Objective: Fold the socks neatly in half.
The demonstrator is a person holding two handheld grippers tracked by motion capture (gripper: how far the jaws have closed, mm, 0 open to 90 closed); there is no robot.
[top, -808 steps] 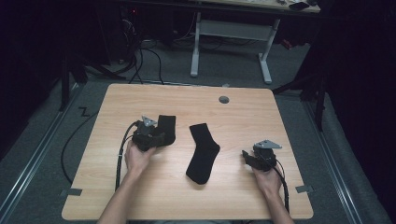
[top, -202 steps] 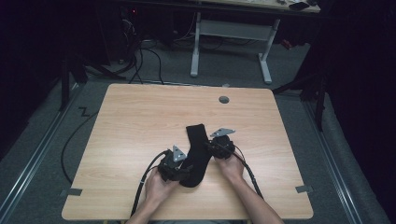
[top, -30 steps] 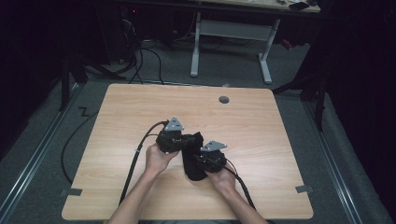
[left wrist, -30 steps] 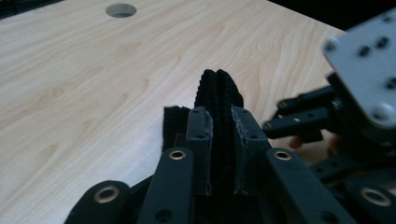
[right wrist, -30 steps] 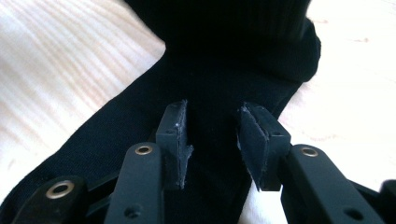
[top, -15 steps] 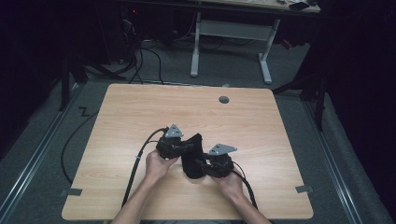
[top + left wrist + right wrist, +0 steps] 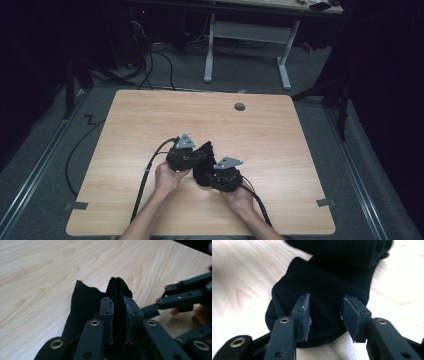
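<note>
Fingers (image 7: 107, 312) on sock (image 7: 82, 302) — cuff upright

Bare table (image 7: 280, 135) all around: far half, left and right flanks open for a pass. Only fixture there is a small round grommet hole (image 7: 240, 106) near the far edge, flush. Tight spot is near-centre: left gripper (image 7: 192, 156) and right gripper (image 7: 214, 176) sit just beside each other with the black sock (image 7: 201, 170) bunched between them. Cables (image 7: 150, 170) trail back toward the near edge on both sides.
</note>
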